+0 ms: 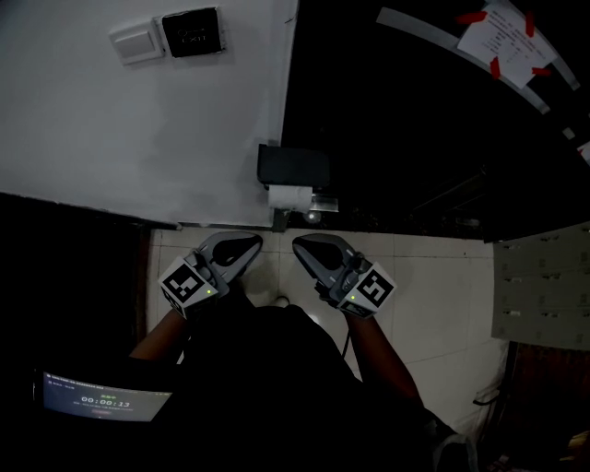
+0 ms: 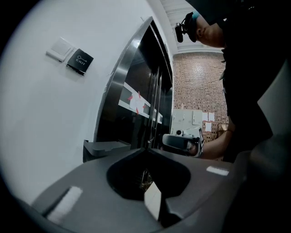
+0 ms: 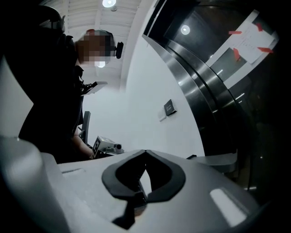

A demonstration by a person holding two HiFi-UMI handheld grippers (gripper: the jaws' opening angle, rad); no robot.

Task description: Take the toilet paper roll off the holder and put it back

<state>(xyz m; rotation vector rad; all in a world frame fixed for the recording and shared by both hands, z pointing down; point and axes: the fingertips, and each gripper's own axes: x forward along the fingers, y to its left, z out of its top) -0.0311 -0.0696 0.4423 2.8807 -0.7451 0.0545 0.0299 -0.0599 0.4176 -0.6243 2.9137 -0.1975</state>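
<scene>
Toilet paper roll (image 1: 290, 195) hangs on the dark holder (image 1: 293, 166) at the white wall's (image 1: 138, 138) edge, seen from the head view. Pale floor tiles (image 1: 433, 277) lie open below it. The left gripper (image 1: 249, 242) and right gripper (image 1: 300, 244) hover side by side, short of the roll.

Left gripper view: jaws pressed together, nothing between them (the holder sits beyond).

Right gripper view: jaws together, empty.

My head view is dim and underexposed; only the white wall (image 1: 138, 120) reads brightly. In the right gripper view a ceiling lamp (image 3: 109, 3) glares overhead, and a highlight streaks the dark glass door (image 3: 213, 50). Fisheye bending darkens every corner.
</scene>
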